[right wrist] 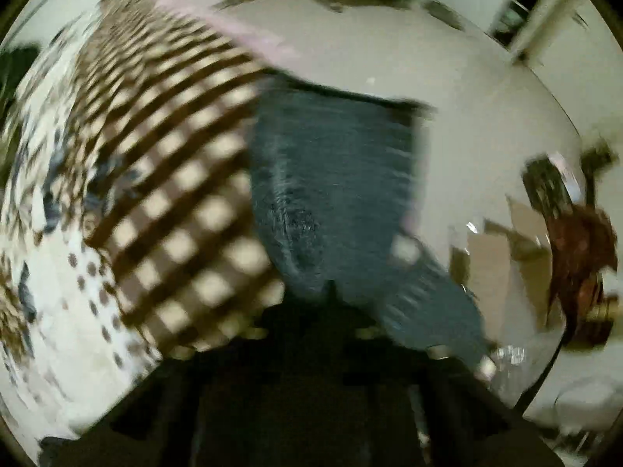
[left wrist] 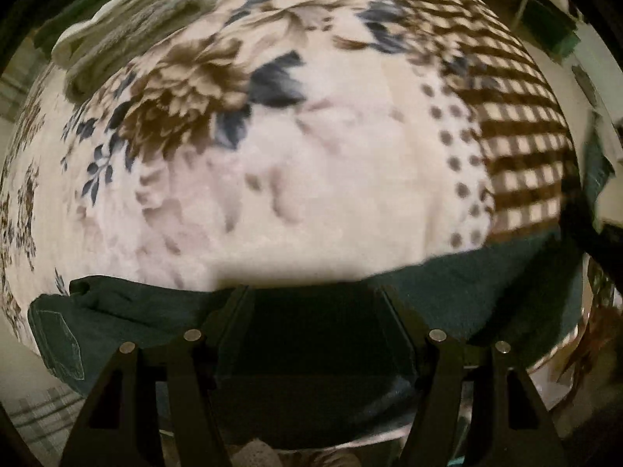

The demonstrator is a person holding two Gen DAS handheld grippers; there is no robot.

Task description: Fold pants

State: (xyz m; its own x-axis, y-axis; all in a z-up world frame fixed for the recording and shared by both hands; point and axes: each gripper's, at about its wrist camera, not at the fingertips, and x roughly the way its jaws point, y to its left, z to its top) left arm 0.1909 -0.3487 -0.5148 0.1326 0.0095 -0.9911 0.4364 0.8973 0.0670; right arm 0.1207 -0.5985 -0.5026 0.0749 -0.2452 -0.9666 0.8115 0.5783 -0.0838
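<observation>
Dark teal pants [left wrist: 486,295] lie across the near edge of a bed covered with a floral and checked blanket [left wrist: 311,148]. My left gripper [left wrist: 315,311] hangs over the pants with its two black fingers [left wrist: 233,311] wide apart and nothing between them. In the blurred right wrist view the pants [right wrist: 331,186] hang as a long strip off the bed's edge. My right gripper [right wrist: 331,295] looks shut on the pants' cloth, with the tips meeting in a dark point.
A folded pale towel [left wrist: 136,27] sits at the blanket's far left. Beyond the bed's edge lies a pale floor [right wrist: 428,58] with a cardboard box [right wrist: 506,241] and a brown object [right wrist: 580,257] at the right.
</observation>
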